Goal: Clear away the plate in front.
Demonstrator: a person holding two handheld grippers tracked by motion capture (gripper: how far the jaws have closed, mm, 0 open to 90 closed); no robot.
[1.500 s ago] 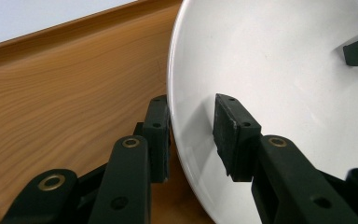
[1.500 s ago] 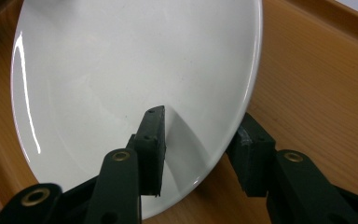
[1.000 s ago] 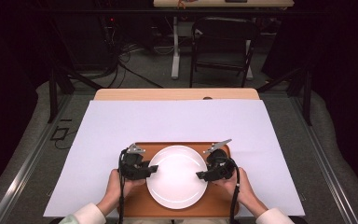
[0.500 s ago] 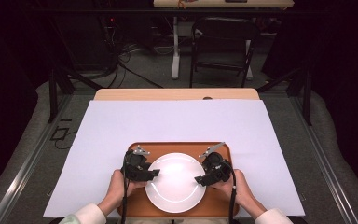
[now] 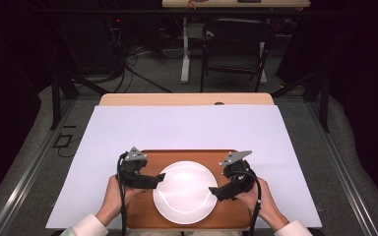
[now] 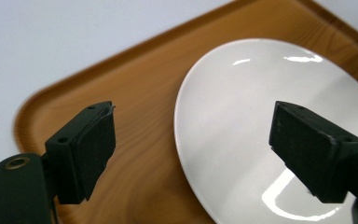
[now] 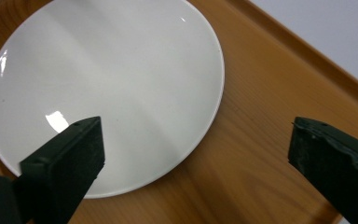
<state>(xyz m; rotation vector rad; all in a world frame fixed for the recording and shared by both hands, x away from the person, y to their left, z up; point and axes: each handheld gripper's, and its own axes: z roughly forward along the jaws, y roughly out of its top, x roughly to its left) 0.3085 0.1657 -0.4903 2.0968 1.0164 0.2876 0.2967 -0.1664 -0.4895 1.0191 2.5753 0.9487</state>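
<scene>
**Plate on tray, both tools apart**

On the desk (image 5: 187, 128), a wooden tray (image 5: 147, 160) carries the white plate (image 5: 184, 191). The left tool (image 5: 158, 180) and right tool (image 5: 214, 192) flank its rim, jaws just opened wide, gripping nothing.

The white plate (image 5: 184, 191) sits in the middle of the brown wooden tray (image 5: 192, 156), which lies at the near edge of the big white sheet (image 5: 187, 125) that covers the table. The left gripper (image 5: 157, 180) is at the plate's left rim and the right gripper (image 5: 212, 192) at its right rim, both with jaws that have just been opening and now stand clear of the plate (a hand behind each one, coming in from the bottom). Beyond the table's far edge stands a dark chair (image 5: 234, 49) on the grey floor.
</scene>
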